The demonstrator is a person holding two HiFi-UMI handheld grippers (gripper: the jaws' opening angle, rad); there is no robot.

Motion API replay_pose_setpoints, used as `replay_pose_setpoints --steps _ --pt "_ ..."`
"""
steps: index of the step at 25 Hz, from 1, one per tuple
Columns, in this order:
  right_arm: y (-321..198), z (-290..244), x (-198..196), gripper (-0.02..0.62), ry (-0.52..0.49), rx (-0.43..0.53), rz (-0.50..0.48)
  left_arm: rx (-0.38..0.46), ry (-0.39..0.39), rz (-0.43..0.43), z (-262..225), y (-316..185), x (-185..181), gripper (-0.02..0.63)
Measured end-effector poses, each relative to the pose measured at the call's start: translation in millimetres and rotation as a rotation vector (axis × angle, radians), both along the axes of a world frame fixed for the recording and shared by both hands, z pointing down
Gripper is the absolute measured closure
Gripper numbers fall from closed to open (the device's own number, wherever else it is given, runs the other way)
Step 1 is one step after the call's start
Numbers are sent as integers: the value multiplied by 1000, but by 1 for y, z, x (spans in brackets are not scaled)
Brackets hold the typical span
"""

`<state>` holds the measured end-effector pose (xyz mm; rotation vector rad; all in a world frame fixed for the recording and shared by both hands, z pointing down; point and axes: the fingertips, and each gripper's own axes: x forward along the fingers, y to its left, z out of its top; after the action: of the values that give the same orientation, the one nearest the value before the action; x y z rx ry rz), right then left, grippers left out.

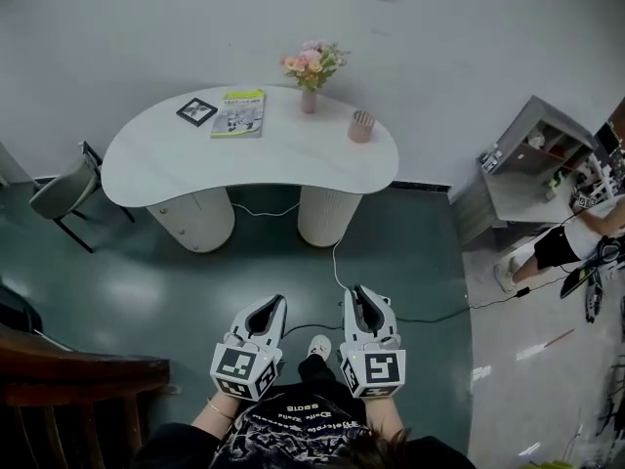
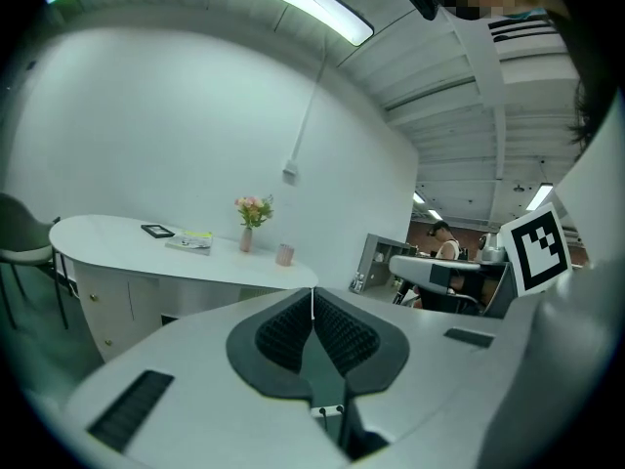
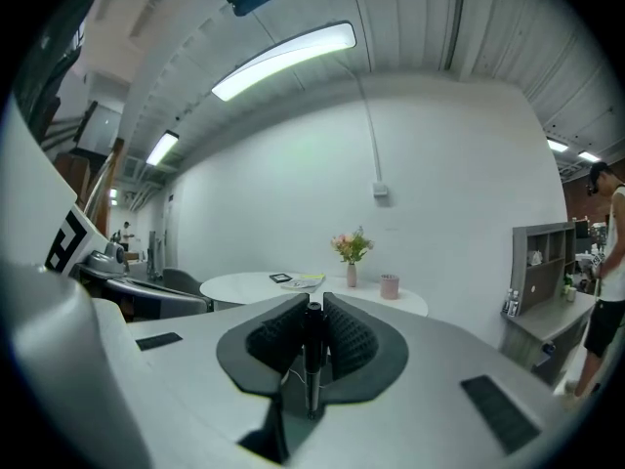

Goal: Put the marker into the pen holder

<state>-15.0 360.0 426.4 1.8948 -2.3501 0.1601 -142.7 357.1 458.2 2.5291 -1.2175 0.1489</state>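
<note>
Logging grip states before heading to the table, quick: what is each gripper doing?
Left gripper: closed, nothing between its jaws.
Right gripper: closed on a black marker.

left hand-held gripper [image 1: 276, 303] closed, right hand-held gripper [image 1: 358, 291] clamping marker [image 3: 312, 350]

The left gripper [image 2: 312, 296] and right gripper [image 3: 312, 309] are shelled in pale grey, the jaws lined with black ribbed pads [image 2: 281, 335]. Behind the jaws, cubes [image 1: 244, 369] with black-and-white squares are mounted. A black printed shirt [image 1: 293, 426] is worn.
</note>
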Motion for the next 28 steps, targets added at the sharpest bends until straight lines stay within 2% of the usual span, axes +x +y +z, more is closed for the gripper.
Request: replay_pose_setpoints --steps 4,10,14,18,28 --pt "-42 -4 33 534 29 10 -48 -2 2 -36 -1 -37 36 580" --pt "-88 7 79 534 -30 -15 -66 -10 -16 -75 6 -73 75 580" --pt "-100 12 90 534 12 -14 -116 -26 -21 -105 13 -84 91 580" --pt "-108 10 99 534 9 -7 -140 -34 -36 -113 15 -90 103 580" --pt "-122 7 114 534 -14 2 -129 -43 -58 -98 20 -110 120 580"
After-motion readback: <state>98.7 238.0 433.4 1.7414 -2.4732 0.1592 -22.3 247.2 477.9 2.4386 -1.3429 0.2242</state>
